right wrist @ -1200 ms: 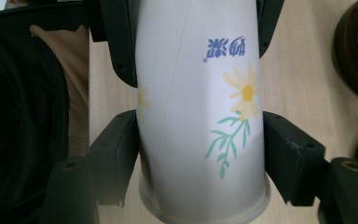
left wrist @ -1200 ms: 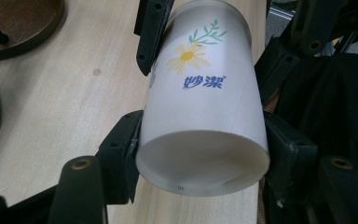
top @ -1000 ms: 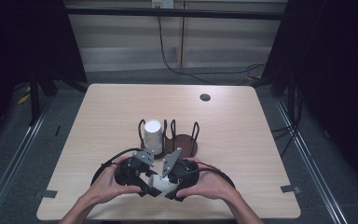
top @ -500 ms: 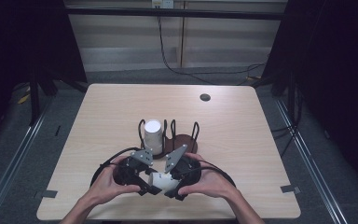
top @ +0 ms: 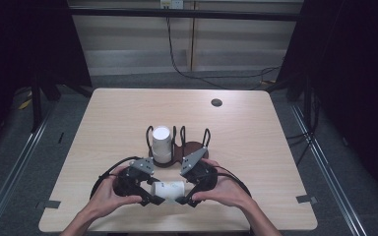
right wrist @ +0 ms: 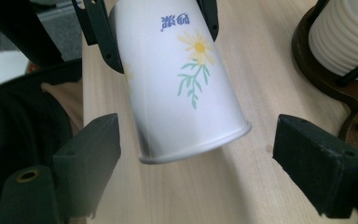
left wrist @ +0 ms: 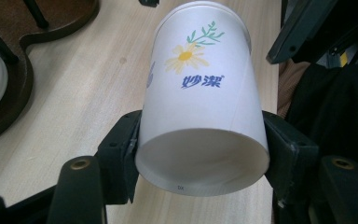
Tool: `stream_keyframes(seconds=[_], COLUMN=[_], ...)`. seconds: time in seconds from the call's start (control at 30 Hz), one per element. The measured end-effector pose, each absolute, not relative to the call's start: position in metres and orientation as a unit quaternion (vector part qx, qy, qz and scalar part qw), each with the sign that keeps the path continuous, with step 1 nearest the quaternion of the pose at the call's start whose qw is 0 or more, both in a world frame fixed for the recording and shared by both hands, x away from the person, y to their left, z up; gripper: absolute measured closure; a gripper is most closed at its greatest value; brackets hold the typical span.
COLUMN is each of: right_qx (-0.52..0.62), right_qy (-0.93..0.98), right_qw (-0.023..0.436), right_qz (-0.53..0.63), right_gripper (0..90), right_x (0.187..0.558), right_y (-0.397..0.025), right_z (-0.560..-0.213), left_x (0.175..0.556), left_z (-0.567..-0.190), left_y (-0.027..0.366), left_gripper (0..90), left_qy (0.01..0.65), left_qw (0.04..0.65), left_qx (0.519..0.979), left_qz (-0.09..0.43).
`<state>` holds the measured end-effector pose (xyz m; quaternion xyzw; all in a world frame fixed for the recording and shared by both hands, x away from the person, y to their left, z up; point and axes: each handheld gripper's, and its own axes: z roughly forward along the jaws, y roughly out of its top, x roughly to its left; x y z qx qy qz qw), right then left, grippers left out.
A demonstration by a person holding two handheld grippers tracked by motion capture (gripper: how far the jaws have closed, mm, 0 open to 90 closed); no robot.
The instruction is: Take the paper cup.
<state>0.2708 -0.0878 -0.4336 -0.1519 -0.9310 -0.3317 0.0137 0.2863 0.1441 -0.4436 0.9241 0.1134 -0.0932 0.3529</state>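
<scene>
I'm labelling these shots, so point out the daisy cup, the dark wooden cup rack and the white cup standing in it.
daisy cup (left wrist: 200, 93), left gripper view, printed side wall
cup rack (top: 193, 147), high view, bare base
standing white cup (top: 161, 143), high view, side wall

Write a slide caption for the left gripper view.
Left gripper clamps a daisy-print paper cup near its base, lying above the table.

Bright, even overhead light on the table (top: 128, 113), dark surroundings; close foreground jaws slightly soft.
</scene>
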Motion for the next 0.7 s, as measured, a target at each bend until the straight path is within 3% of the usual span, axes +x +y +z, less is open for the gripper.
stream_keyframes(seconds=[0.23, 0.37, 0.7], right_qx=[-0.17, -0.184, -0.21], right_qy=[-0.919, -0.904, -0.877], right_qw=[0.008, 0.03, 0.005], right_qz=[-0.355, -0.384, -0.432], right_gripper=[14.3, 14.0, 14.5], right_x=[0.268, 0.265, 0.263], right_y=[-0.1, -0.108, -0.12], right_z=[-0.432, -0.431, -0.435], left_x=[0.285, 0.286, 0.288], left_z=[-0.443, -0.441, -0.438], left_y=[0.152, 0.156, 0.166], left_gripper=[36.6, 36.7, 36.7], left_qy=[0.112, 0.119, 0.136], left_qw=[0.367, 0.373, 0.391], left_qx=[0.918, 0.916, 0.906], left_qz=[-0.097, -0.091, -0.088])
